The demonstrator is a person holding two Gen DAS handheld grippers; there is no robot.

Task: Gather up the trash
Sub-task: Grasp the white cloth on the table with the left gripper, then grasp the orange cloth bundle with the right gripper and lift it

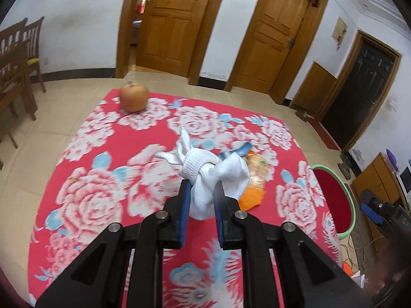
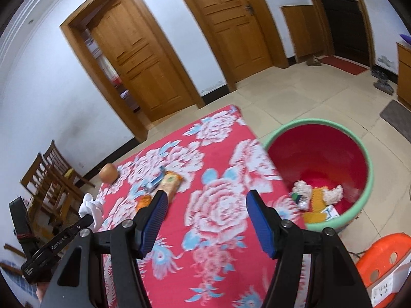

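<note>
The left gripper [image 1: 201, 192] pinches a knotted white cloth [image 1: 210, 177] between its blue pads, lifted clear of the floral table [image 1: 84, 179] — likely for carrying. The right gripper [image 2: 205, 220] hangs spread and empty; just right of it, the red bin [image 2: 321, 159] holds trash — seemingly the cloth's destination.

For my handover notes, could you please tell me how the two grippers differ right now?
The left gripper is shut on a knotted white cloth; the right gripper holds nothing. The left jaws stand close together, the right jaws wide apart. Both hover above the red flowered tablecloth and have blue pads on black frames.
</note>
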